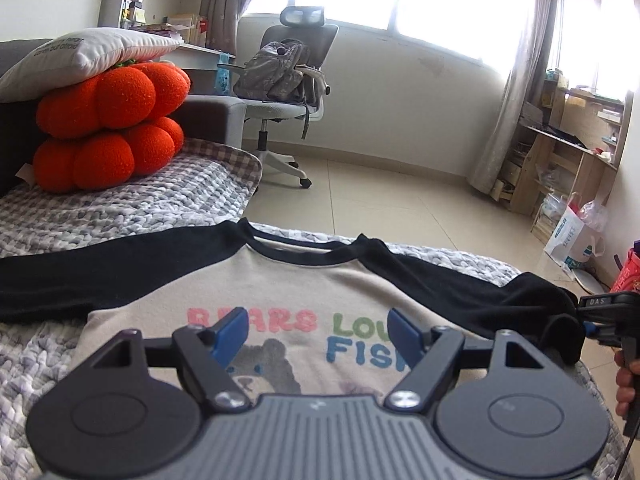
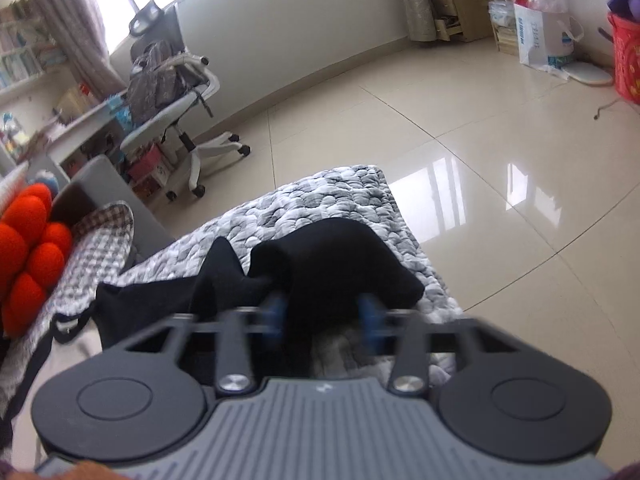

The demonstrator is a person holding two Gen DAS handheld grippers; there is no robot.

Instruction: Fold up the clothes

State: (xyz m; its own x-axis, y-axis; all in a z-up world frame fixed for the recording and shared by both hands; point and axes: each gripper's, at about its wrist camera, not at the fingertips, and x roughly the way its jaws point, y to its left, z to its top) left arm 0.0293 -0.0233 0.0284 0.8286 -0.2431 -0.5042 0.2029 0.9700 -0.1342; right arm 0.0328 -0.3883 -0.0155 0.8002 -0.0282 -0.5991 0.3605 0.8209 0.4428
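Two grippers are in play. L gripper [image 1: 316,334] is held spread, nothing pinched, hovering over the shirt [image 1: 280,300] chest print. R gripper [image 2: 326,318] is seen pinching the black sleeve [image 2: 340,264] end, bunched btwn the pads. Shirt is spread face-up on the grey quilt [image 2: 320,196]. Sleeve is best carried inward across the chest w/ cloth kept taut; body pinned by L if needed.

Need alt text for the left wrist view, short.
The open left gripper hovers over a beige shirt with black sleeves and a bear print, spread flat on a grey quilted cover. At the right edge, the right gripper has the end of the shirt's black sleeve between its fingers. Behind are orange plush cushions and an office chair.
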